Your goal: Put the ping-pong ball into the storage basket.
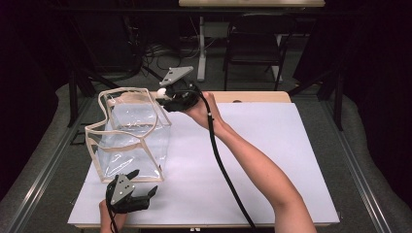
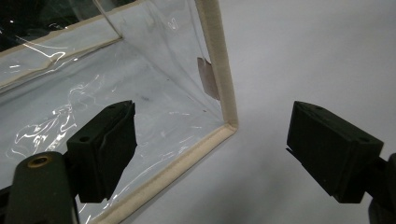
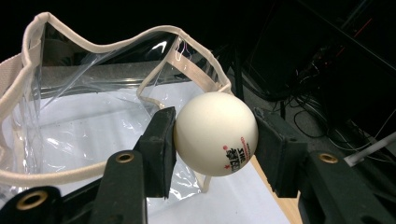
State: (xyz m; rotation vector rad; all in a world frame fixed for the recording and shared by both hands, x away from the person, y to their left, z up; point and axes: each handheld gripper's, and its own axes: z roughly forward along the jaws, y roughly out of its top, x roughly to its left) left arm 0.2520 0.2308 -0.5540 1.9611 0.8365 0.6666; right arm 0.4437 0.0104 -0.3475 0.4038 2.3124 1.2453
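White ball (image 3: pixel 215 133) with red and black print, clamped in right tool (image 3: pixel 215 140).

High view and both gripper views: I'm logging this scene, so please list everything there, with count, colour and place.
bag: one, clear plastic with cream trim, open-topped, on the mat's left side.
ball: one, white with red and black print, clamped in the right gripper at the bag's rim.
mat: one, white, covering the table.
table: one, light wood, its far edge showing past the mat.
chair: one, black, behind the table.
left gripper: one, black, jaws open, at the bag's near corner.
right gripper: one, black, above the bag's far side.
forearm: one, bare, reaching from the bottom right.
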